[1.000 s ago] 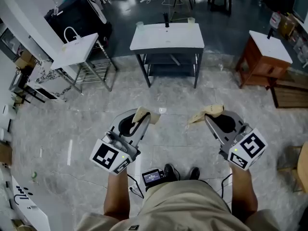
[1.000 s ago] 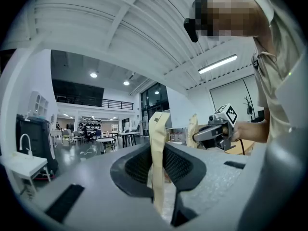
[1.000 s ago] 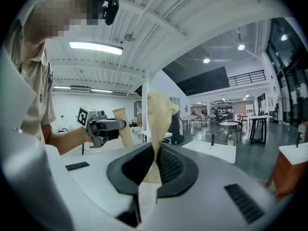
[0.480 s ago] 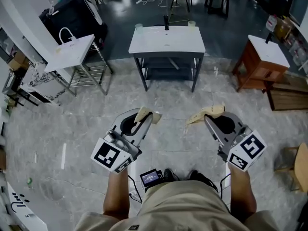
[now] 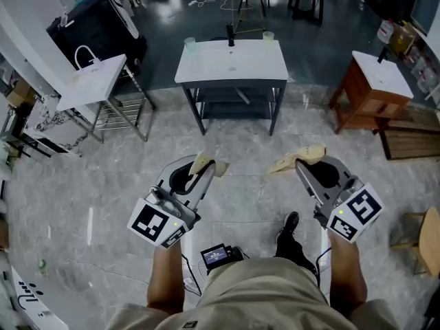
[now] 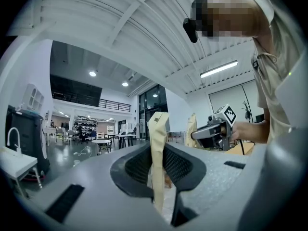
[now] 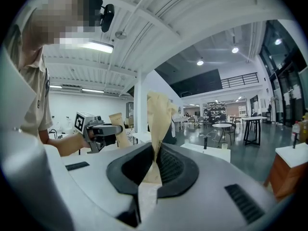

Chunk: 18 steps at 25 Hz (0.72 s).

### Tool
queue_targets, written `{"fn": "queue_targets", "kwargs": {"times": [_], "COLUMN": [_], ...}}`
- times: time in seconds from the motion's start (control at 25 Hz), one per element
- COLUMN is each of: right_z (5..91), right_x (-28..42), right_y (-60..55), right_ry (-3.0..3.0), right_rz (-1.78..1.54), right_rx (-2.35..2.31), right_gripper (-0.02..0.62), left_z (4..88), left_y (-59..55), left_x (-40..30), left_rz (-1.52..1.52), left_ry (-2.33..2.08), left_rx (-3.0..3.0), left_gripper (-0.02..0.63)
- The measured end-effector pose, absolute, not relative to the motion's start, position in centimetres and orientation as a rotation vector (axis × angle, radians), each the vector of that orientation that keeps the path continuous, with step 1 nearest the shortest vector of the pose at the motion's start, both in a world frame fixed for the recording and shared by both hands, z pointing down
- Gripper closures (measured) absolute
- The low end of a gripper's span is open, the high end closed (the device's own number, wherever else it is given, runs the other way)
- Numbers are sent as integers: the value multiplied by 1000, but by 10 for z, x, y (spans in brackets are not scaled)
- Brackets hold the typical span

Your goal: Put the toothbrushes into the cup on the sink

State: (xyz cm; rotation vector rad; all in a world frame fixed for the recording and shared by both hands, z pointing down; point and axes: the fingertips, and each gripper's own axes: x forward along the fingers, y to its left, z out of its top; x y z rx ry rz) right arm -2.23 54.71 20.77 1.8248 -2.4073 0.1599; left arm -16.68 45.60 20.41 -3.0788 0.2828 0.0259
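Your left hand-held gripper (image 5: 201, 175) is clamped on a tan paper-wrapped toothbrush (image 5: 205, 162). The right hand-held gripper (image 5: 304, 168) grips a second wrapped toothbrush (image 5: 300, 157). Both are over the marble floor (image 5: 103, 184). The white sink surface (image 5: 230, 64) is well ahead, with a cup (image 5: 189, 42) at one back corner.
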Motion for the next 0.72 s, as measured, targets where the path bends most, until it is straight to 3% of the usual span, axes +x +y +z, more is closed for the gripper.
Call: {"fn": "queue_targets", "kwargs": {"times": [0.72], "right_z": [212], "right_x": [282], "right_y": [502], "right_ry": [-2524], "right_rz": [165], "right_rx": [1761], "right_gripper": [571], "left_z": [200], "left_y": [400], "left_x": [96], "left_rz": [-61], "left_ry": [553], "left_rx": [-3004], "left_gripper": [543]}}
